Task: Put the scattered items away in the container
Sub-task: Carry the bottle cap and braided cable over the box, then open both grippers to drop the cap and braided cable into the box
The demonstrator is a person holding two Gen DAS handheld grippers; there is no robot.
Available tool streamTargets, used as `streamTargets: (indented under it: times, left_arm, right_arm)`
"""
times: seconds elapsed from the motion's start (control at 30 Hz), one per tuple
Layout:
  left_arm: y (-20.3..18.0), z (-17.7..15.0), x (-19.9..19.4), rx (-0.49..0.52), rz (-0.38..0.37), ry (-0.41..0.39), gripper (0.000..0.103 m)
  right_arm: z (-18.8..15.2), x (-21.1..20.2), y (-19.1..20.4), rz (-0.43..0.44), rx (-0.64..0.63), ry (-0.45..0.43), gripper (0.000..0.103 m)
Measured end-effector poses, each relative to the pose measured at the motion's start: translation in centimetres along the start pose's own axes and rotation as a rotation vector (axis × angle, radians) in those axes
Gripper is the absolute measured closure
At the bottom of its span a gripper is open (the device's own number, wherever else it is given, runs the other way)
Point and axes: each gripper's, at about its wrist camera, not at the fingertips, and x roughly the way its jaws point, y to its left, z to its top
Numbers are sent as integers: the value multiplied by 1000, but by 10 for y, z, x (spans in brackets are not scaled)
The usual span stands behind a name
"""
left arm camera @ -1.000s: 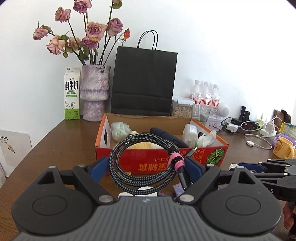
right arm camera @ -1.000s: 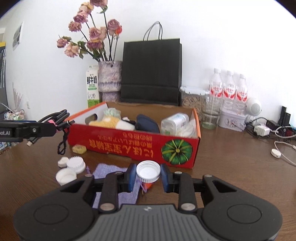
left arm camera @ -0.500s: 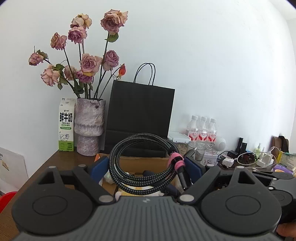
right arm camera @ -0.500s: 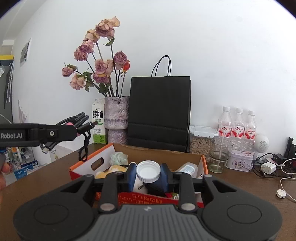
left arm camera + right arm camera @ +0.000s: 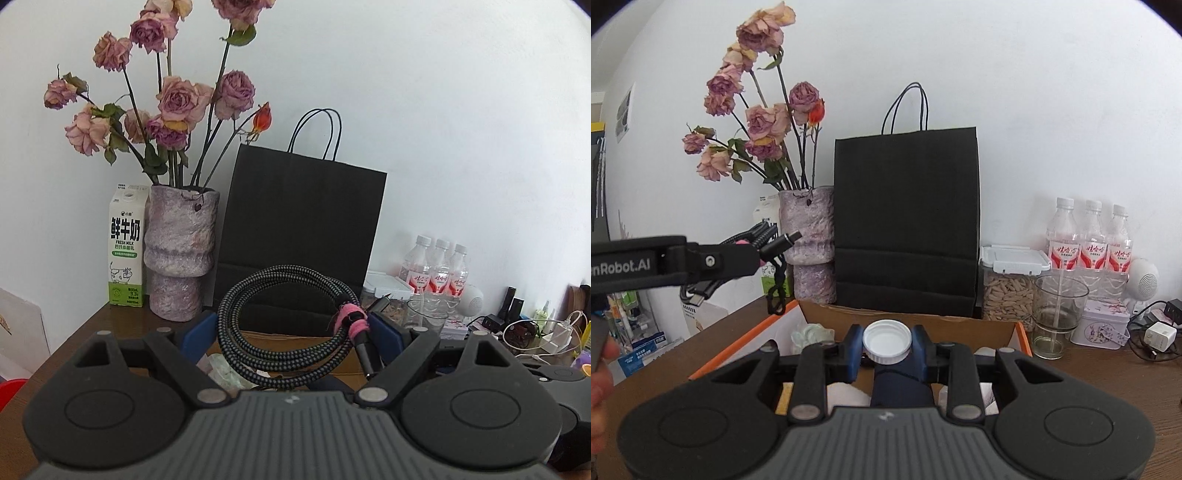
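My left gripper (image 5: 290, 338) is shut on a coiled black braided cable (image 5: 258, 325) with a pink tie, held above the cardboard box (image 5: 295, 338). The cable (image 5: 764, 240) and the left gripper (image 5: 731, 258) also show at the left of the right wrist view, above the box's left end. My right gripper (image 5: 886, 349) is shut on a white bottle cap (image 5: 887, 341), held over the orange-rimmed box (image 5: 905, 319). Inside the box lie a dark blue case (image 5: 901, 387), a pale green item (image 5: 810, 332) and white items.
Behind the box stand a black paper bag (image 5: 907, 221), a vase of dried roses (image 5: 809, 240), a milk carton (image 5: 125, 251), a jar of seeds (image 5: 1008, 288), a glass (image 5: 1056, 321), three water bottles (image 5: 1089, 240) and a tin (image 5: 1102, 325). Chargers and wires lie at the right.
Both grippers have risen and moved forward from in front of the box to over it, still holding the cable and the cap. The box's front wall has dropped out of view.
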Motion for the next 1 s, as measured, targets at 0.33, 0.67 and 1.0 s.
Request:
streamTargets:
  times: [0.33,0.67,1.0]
  left_arm:
    - [12,-27,70,31,38,157,14]
    - [1,-51,80,113,99,188,14]
    - [1,-52,79,127,125,168,11]
  right_arm:
    - [-20,62,-10,-20,-21,116,76]
    - [-36,72,-12,-46,-31,169,76]
    - [-32,62,-11,-82,-24,129,15]
